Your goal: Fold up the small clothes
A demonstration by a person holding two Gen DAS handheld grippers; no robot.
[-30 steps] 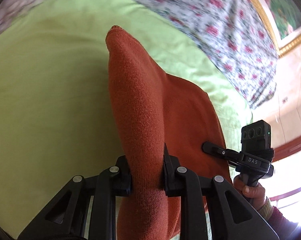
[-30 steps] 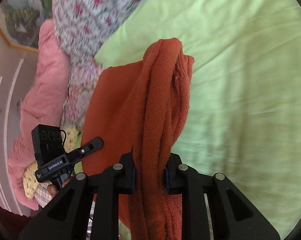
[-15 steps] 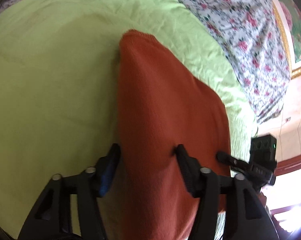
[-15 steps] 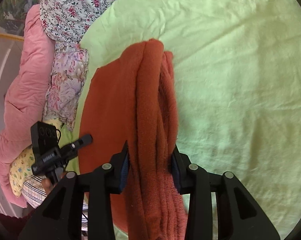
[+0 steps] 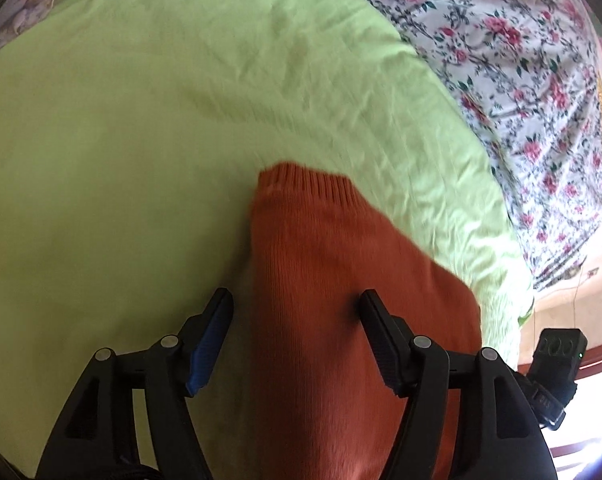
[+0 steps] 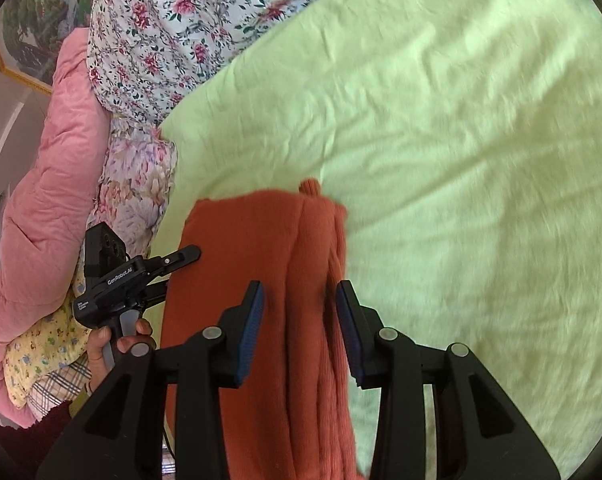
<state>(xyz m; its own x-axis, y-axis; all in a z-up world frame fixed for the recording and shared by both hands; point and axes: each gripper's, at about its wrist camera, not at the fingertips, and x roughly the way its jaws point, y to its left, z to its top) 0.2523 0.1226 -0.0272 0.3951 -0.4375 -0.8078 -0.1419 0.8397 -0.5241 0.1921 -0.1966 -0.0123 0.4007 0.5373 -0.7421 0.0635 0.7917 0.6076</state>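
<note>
Rust-orange knit garment (image 5: 341,300) lies on the green sheet (image 5: 141,140) between both spread-open claws, left claw (image 5: 297,316) and right claw (image 6: 299,304)

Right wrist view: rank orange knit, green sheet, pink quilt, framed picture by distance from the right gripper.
1. orange knit, between the open right gripper fingers
2. green sheet, under and right
3. pink quilt, far left
4. framed picture, top-left wall

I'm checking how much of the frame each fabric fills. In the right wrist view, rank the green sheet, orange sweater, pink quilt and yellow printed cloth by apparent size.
1. green sheet
2. orange sweater, though it lies nearest the camera, which may inflate it
3. pink quilt
4. yellow printed cloth
</note>
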